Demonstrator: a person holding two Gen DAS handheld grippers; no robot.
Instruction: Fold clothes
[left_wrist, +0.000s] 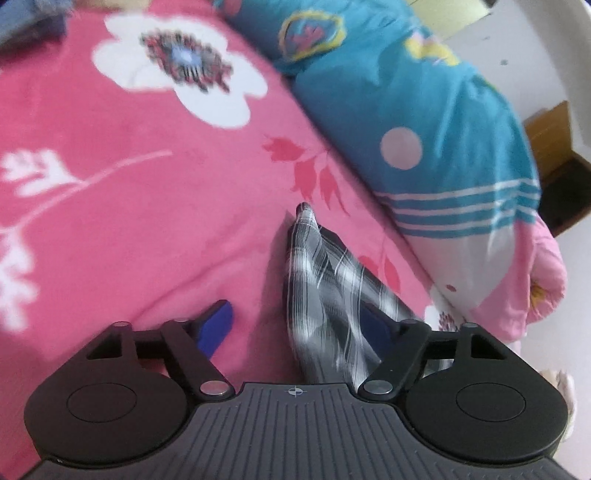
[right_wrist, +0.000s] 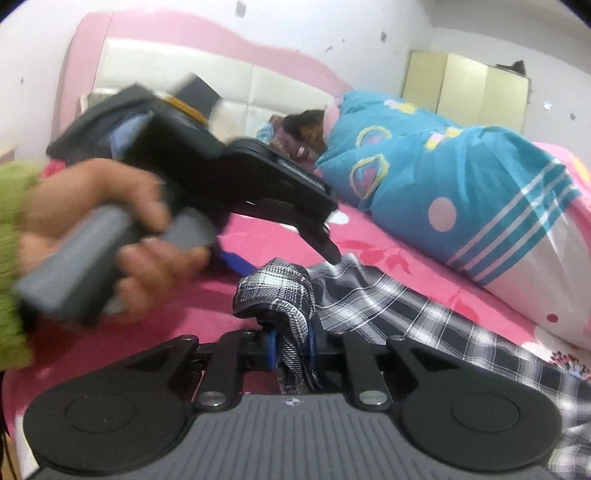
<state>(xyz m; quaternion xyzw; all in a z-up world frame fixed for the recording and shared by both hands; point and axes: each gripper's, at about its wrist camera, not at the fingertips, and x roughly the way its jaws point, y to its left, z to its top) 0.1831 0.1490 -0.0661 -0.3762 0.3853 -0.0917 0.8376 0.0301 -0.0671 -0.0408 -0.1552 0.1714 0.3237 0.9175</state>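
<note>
While the plaid cloth (right_wrist: 388, 306) lies spread across the bed, one bunched corner of it is pinched in the right claw (right_wrist: 291, 347), whose blue pads (right_wrist: 271, 349) are pressed together on the fabric. The cloth is thin and woven, black and grey with white check lines; above the pads it puffs into a soft rounded fold, and below them a crumpled tail hangs toward the claw's ribbed grey body. The rest runs off flat to the right over the sheet (right_wrist: 221, 236).

The left claw (left_wrist: 295, 325) stands wide apart. Its left pad (left_wrist: 218, 328) is bare and clear of the fabric, while a narrow, pleated strip of the same cloth (left_wrist: 325, 295) rises between the fingers, leaning against the right one and tapering to a point. Whether that strip only rests on the right finger or is caught there I cannot tell. This view is blurred.

From the right wrist, the left claw (right_wrist: 328, 251) shows as a black tool, its dark tip touching the cloth's upper edge. A hand (right_wrist: 99, 229) grips its grey handle, with a fuzzy green sleeve (right_wrist: 11, 258) at the wrist.

The sheet (left_wrist: 129, 221) is bright pink with big white flowers and red leaves, and looks smooth and a little padded. Beside the cloth lies a plump teal quilt (right_wrist: 461, 177) with white stripes, a pink dot and yellow-ringed shapes; it bulges over something long. Behind stand a pink and white cushioned headboard (right_wrist: 177, 74) and pale yellow cupboard (right_wrist: 465, 92).
</note>
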